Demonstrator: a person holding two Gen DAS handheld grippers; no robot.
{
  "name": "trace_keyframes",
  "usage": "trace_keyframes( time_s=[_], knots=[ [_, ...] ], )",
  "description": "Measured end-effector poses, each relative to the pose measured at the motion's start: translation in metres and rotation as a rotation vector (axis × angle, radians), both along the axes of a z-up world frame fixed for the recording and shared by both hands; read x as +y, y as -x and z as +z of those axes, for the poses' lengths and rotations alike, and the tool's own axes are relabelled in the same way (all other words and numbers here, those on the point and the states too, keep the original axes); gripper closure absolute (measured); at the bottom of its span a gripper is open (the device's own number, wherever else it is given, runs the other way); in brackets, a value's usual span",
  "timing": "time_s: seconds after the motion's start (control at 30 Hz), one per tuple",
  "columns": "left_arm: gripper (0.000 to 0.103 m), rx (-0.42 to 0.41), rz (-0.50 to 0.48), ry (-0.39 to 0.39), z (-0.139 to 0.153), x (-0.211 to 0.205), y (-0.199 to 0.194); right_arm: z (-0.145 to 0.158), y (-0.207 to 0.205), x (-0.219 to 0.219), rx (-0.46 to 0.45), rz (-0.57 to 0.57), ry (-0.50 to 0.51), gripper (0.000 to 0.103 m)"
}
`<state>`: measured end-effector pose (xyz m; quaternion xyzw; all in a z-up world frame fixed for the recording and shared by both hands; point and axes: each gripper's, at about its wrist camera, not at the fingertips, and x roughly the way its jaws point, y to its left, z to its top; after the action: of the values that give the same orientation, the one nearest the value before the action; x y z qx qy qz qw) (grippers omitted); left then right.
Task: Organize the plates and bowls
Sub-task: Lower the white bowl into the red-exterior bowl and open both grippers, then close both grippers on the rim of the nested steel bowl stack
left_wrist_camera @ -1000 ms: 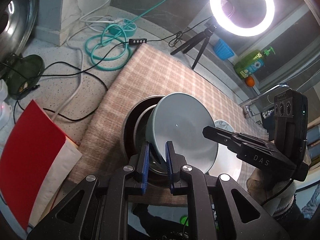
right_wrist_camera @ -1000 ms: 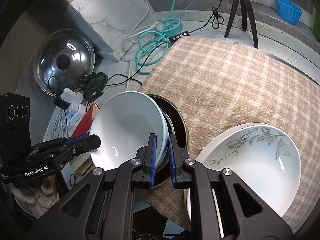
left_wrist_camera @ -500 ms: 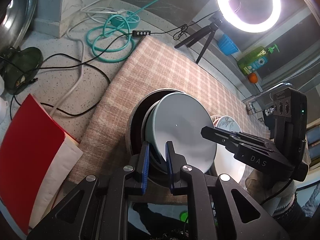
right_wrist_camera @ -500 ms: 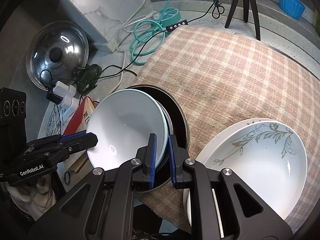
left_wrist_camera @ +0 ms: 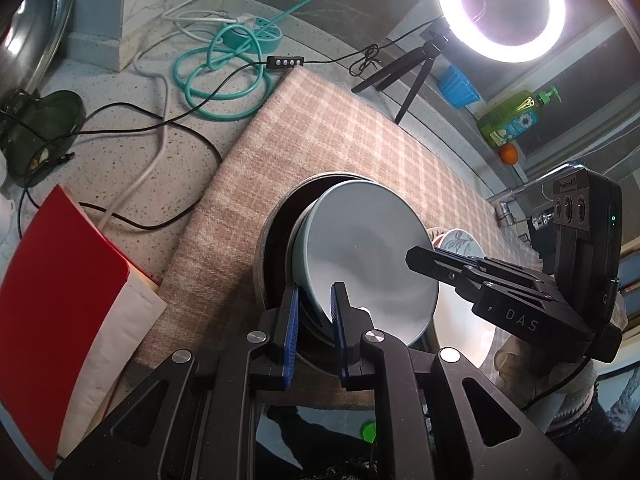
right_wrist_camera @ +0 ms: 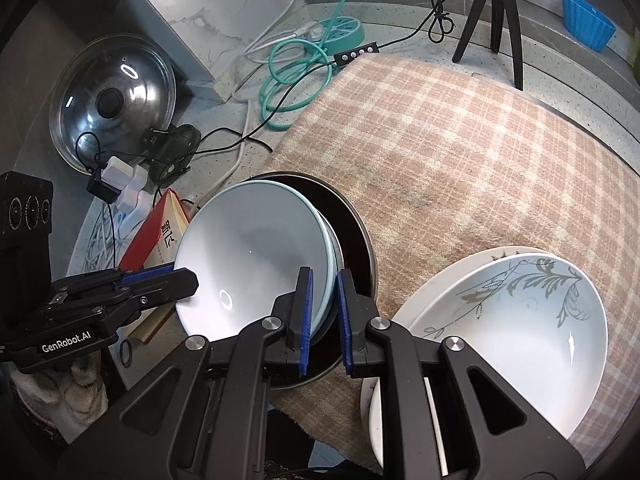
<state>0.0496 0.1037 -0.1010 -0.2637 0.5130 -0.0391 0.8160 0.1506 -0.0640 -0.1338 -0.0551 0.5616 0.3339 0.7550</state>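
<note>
Both tongs, left (left_wrist_camera: 314,312) and right (right_wrist_camera: 323,312), clamped on opposite rims of pale blue bowl (right_wrist_camera: 252,256), tilted above dark pan (right_wrist_camera: 356,240). Next: lowering level, then releasing.

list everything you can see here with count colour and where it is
bowl: 1, pale blue, tilted over the dark pan, rim clamped on both sides
pan: 1, dark, on the cloth
cloth: 1, beige plaid, on the counter
leaf-pattern plates: a stack, exact count unclear, white, right side of the cloth
pot lid: 1, glass and steel, back left
book: 1, red, left of the cloth
coiled cable: 1, teal, behind the cloth
ring light: 1, white, on a black tripod, back right
soap bottle: 1, green, far right
left gripper: 1, black, blue pads, shut on the bowl
right gripper: 1, black, blue pads, shut on the bowl
</note>
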Motion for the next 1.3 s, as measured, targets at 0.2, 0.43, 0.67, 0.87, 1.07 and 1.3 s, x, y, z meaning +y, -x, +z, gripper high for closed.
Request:
trace_keyframes(
  time_s=[0.2,0.43,0.67,0.87,1.07,1.3],
  knots=[
    [0.089,-0.004,0.002,-0.005,0.002,0.001,0.001,0.0,0.0,-0.003,-0.004,0.001,-0.013,0.09],
    [0.079,-0.028,0.036,0.002,0.011,0.011,0.006,0.017,0.006,-0.015,-0.07,-0.009,-0.079,0.037],
    [0.054,-0.038,0.081,-0.013,0.017,0.025,0.009,0.031,-0.003,-0.033,-0.092,-0.068,-0.113,0.024],
    [0.051,-0.005,0.089,-0.074,0.008,0.031,0.009,0.024,-0.012,-0.046,-0.062,-0.112,-0.108,0.024],
    [0.052,0.026,0.068,-0.119,-0.001,0.031,0.009,0.011,-0.017,-0.055,-0.025,-0.135,-0.09,0.024],
    [0.052,0.029,0.054,-0.119,-0.005,0.027,0.008,0.002,-0.019,-0.062,-0.005,-0.149,-0.08,0.027]
  ],
)
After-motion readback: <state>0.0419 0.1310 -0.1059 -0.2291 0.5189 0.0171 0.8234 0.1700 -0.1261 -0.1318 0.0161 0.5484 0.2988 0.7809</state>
